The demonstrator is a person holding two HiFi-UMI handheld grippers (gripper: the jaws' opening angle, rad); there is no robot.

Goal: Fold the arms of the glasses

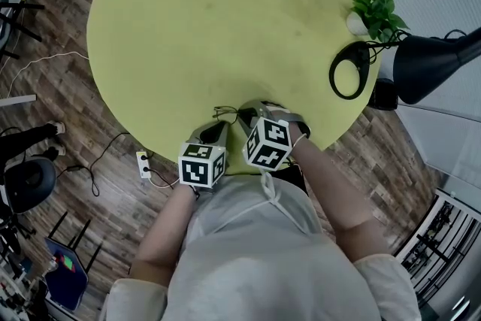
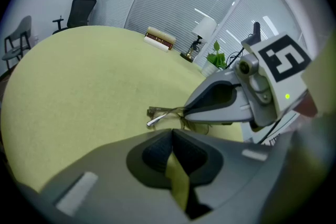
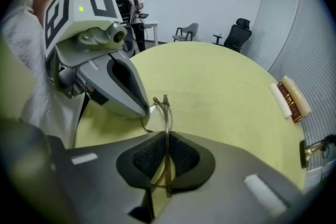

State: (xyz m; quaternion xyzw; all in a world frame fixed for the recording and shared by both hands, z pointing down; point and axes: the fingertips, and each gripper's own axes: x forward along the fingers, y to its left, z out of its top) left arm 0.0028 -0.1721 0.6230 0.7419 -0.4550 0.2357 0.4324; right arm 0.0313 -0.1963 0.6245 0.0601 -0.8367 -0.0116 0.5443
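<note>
We find the right claw [image 3: 167, 147] clamped on the glasses [image 3: 164, 108] at the near edge of the surface [image 1: 188, 34], their long axis along its jaws. The left claw [image 2: 172, 136], jaws together and empty, sits just beside them.

The head view looks steeply down from above the person onto the round tabletop [image 1: 188, 26], whose near edge meets the person's body. The whole top fits in the frame, so this camera sits well back. The left gripper view rides low, just behind the left gripper [image 2: 172, 136], and faces across the tabletop towards the far right, where the plant [image 2: 216, 55] and the books [image 2: 160, 38] stand before window blinds. The right gripper view sits as close behind the right gripper [image 3: 167, 140] and faces far and leftward, towards the office chairs [image 3: 236, 34]. All three views share the tabletop, the glasses [image 3: 167, 110] and the books. Each gripper view also catches the other gripper.
</note>
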